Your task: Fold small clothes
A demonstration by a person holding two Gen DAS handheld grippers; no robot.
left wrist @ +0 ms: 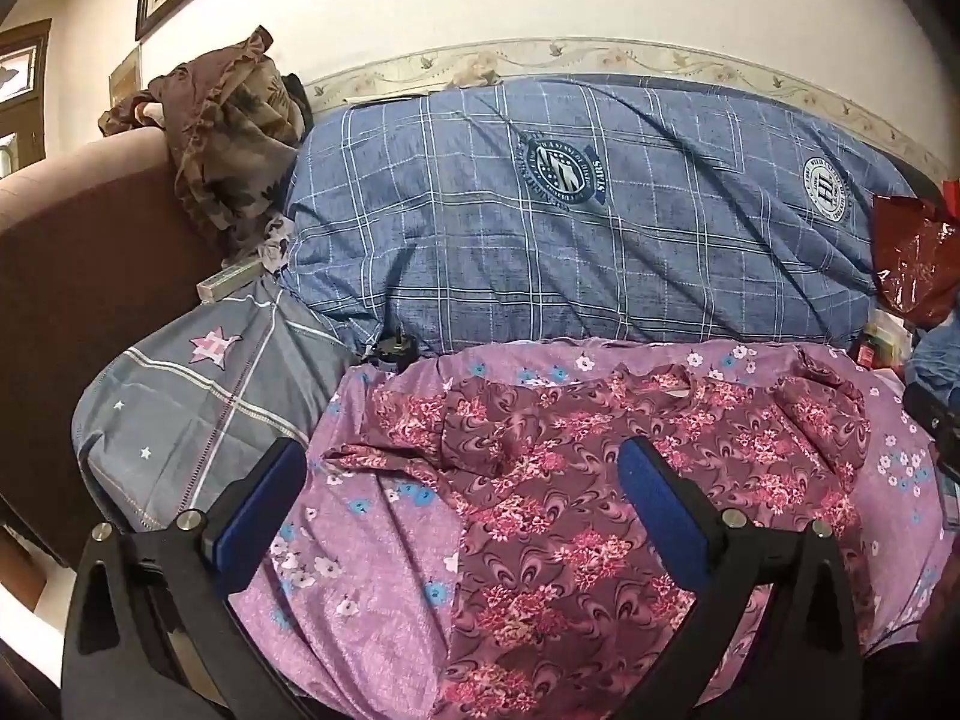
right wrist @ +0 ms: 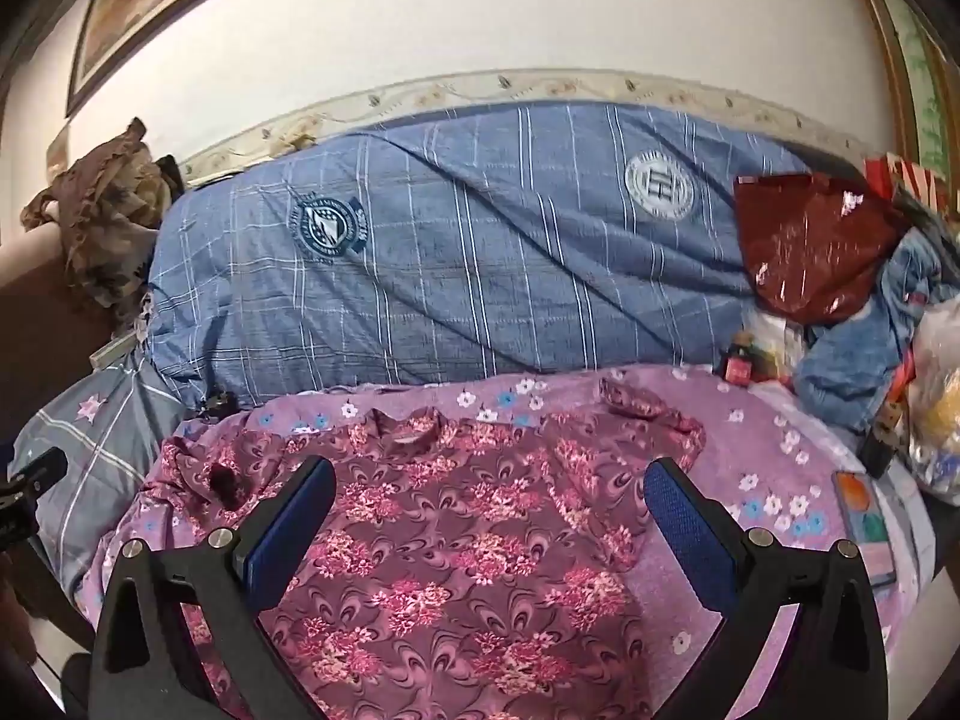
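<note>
"STARS" on blue checked quilt (left wrist: 600, 222)

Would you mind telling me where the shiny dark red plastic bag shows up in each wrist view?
Left wrist: red plastic bag at the far right edge, partly cut off.
Right wrist: red plastic bag upper right, fully visible.
Shared landmark: the blue checked quilt, directly left of the bag in both.

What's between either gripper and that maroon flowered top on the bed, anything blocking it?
Nothing visible. The maroon floral top lies spread on the purple sheet, with the right gripper and left gripper above it, jaws wide open and empty. The blue quilt and red bag lie beyond it.
</note>
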